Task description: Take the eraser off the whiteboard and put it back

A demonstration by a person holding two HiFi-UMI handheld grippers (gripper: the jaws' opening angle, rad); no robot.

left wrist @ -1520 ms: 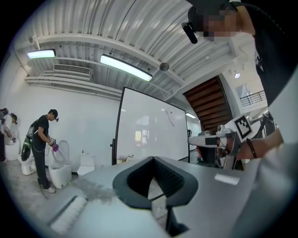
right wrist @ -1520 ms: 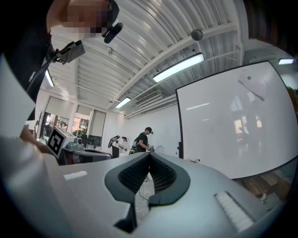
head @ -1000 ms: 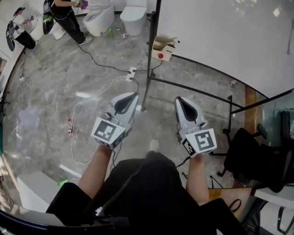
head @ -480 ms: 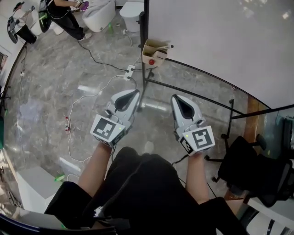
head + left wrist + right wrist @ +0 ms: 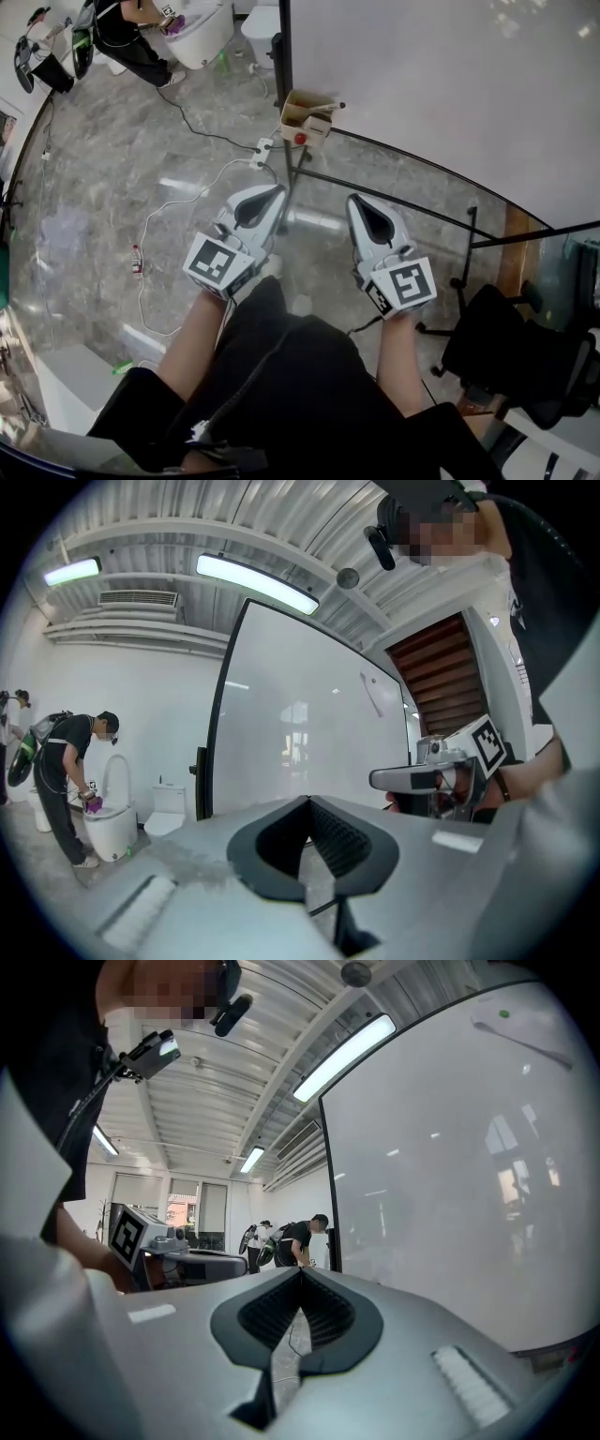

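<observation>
The jaws of the left gripper (image 5: 307, 801) are pressed together with nothing between them. The right gripper (image 5: 300, 1272) is the same, tips meeting and empty. The 2 are held side by side, pointing level at the whiteboard (image 5: 441, 84) near its lower corner. The eraser (image 5: 525, 1030) sits high on the board's face, well apart from both. It is a pale grey oblong, tilted, and too faint for detail. A cardboard box (image 5: 305, 111) sits at that corner.

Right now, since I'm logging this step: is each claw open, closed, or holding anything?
Left claw: closed, holding nothing.
Right claw: closed, holding nothing.
</observation>
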